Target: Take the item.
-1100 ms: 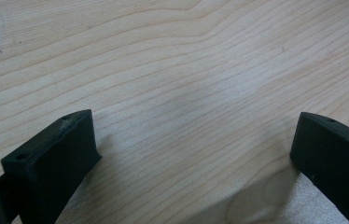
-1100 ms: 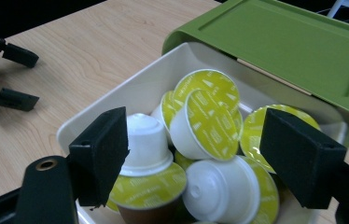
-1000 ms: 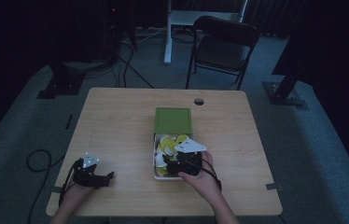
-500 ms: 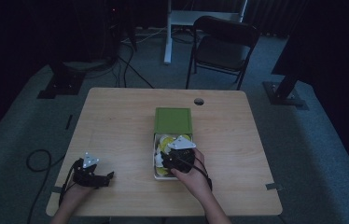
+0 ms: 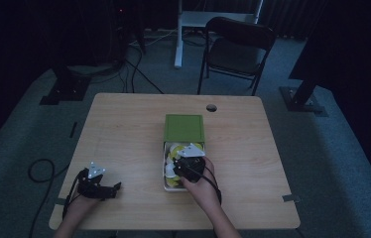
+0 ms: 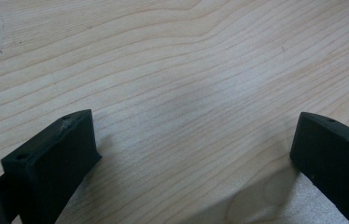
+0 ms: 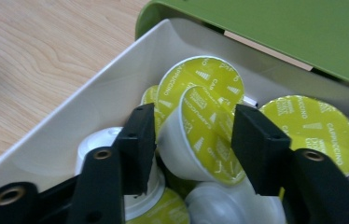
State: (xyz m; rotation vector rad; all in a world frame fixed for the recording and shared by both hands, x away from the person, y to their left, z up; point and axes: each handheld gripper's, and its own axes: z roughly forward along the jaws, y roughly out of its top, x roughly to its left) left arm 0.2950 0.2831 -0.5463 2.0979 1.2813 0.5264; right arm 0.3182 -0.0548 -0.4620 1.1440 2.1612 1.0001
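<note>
Yellow-lidded capsule (image 7: pixel 200 135), tilted on its side at frame centre, sits between the right gripper (image 7: pixel 193 140) jaws, which have just been closing onto it; left gripper (image 6: pixel 191 154) gapes empty.

One white box (image 7: pixel 70 121), one green lid (image 7: pixel 275 32), several capsules (image 7: pixel 205 135), uncounted.

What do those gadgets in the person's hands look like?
Each hand holds a black tool: the left tool and right tool each carry a grey three-cornered plate on top and trail a black cable. Close up, the jaws are chunky black blocks with small screw holes. Forearms are bare, no sleeves.
</note>
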